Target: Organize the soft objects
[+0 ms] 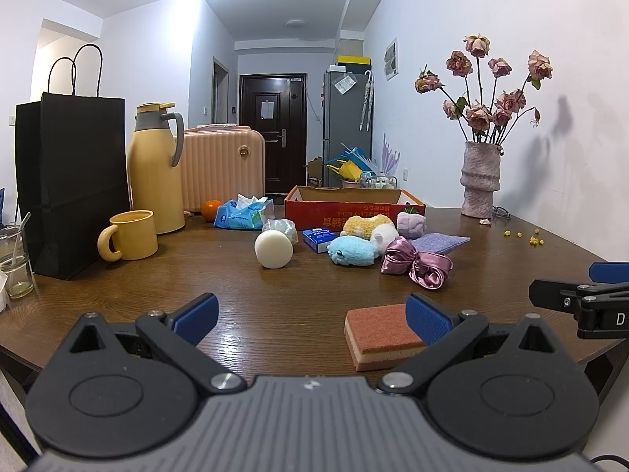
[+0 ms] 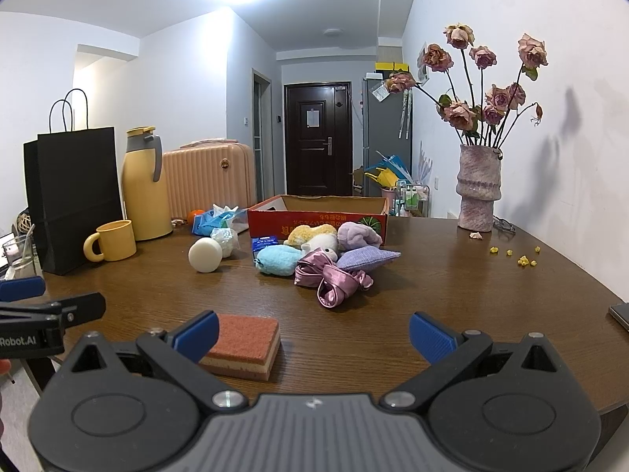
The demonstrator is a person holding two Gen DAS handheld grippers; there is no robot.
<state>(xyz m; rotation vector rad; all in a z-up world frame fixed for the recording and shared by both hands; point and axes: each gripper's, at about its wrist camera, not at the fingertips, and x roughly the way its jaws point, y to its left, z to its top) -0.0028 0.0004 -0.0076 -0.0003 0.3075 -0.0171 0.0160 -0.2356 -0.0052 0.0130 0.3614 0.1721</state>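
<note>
- The round brown wooden table [image 1: 298, 306] stood in a white room with a dark door far back.
- A black paper bag [image 1: 70, 181], yellow jug [image 1: 155, 169] and yellow mug [image 1: 131, 236] filled the left of the frame.
- Fluffy toys [image 1: 354, 249], a shiny pink bow [image 1: 414, 261] and a white round sponge [image 1: 273, 249] lay mid-frame, before the red box [image 1: 346, 208].
- The flat orange sponge [image 1: 379, 334] lay low, partly hidden by a blue finger.
- The left gripper [image 1: 312, 316] and right gripper [image 2: 314, 332] were wide open, holding nothing.
</note>
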